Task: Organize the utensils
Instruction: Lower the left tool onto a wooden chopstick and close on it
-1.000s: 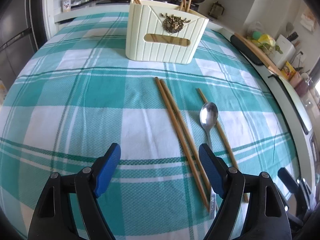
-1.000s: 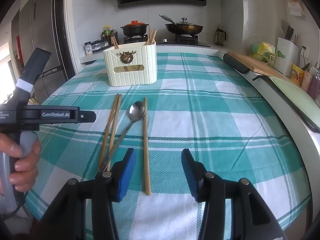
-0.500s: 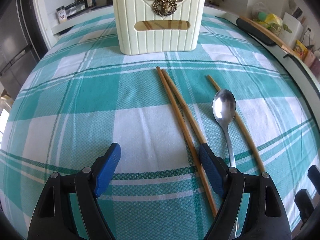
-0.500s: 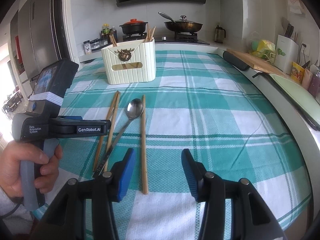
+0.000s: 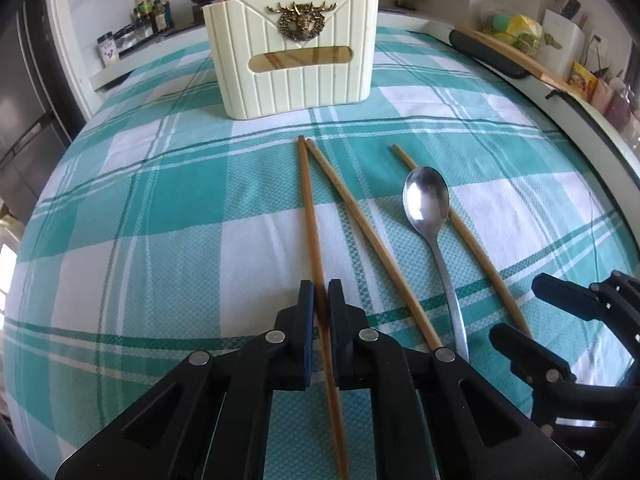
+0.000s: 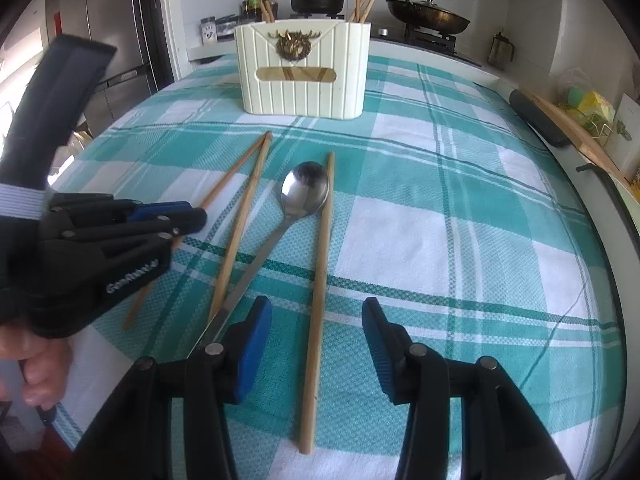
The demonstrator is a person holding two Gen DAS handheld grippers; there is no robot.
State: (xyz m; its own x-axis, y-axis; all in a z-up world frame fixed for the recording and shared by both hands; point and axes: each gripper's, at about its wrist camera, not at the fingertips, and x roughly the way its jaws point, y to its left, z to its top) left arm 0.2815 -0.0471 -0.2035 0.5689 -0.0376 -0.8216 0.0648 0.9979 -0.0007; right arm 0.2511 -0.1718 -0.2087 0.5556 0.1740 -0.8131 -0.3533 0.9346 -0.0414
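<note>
Bamboo, the leftmost slim chopstick [image 5: 310, 216] is lying on the plaid tabletop [image 5: 160, 208], pointing at twelve o'clock toward the ribbed cream holder [image 5: 296, 60]; left tool [image 5: 319, 300] is clenching it, right tool [image 6: 316, 344] is gaping.

Bright daylight, fisheye bending at the edges, glare on the spoon [image 5: 425, 200], and the left gripper [image 6: 192, 216] motion-blurred.
</note>
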